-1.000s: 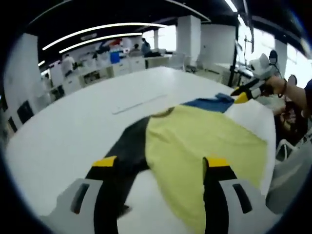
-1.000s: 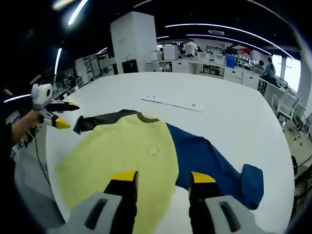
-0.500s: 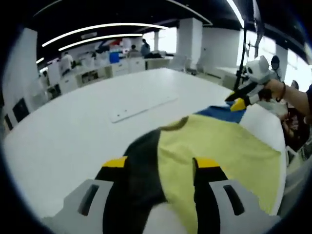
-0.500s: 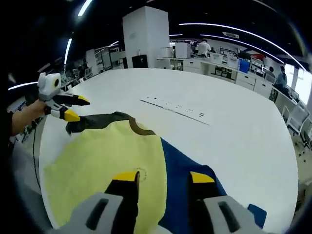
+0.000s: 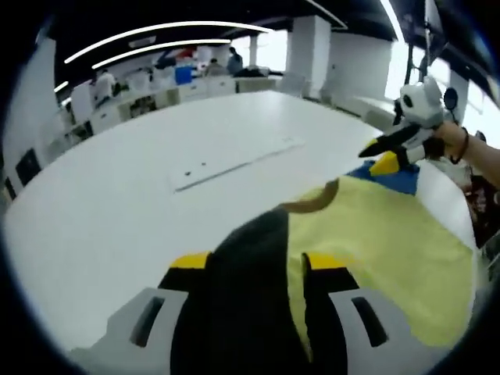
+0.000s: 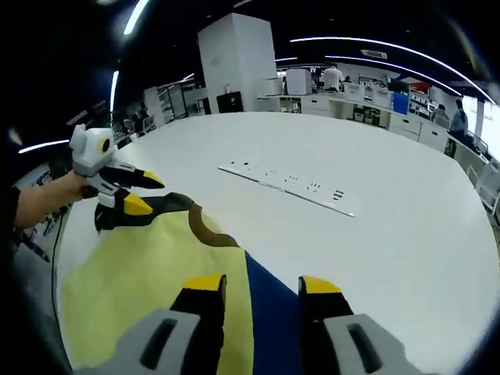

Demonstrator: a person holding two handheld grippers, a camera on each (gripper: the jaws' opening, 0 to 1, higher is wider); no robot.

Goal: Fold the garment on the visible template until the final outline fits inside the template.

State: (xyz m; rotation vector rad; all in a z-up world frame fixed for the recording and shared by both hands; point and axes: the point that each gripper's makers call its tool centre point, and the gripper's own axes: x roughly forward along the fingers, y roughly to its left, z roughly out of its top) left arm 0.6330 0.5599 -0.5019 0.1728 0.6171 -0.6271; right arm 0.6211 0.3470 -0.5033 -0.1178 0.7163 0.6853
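On the big white tabletop [image 5: 117, 211] the garment [image 5: 391, 234] lay flat, my left tool [image 5: 250, 266] spread over its black sleeve [image 5: 250, 258], right tool [image 6: 254, 285] spread over the blue one [image 6: 273, 312], so next I figured pinching both.

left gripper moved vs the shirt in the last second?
Yes. The left gripper has closed in on the black sleeve; before, it hung off the sleeve's end.

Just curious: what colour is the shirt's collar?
Brown, on the collar; clearest in the right gripper view.
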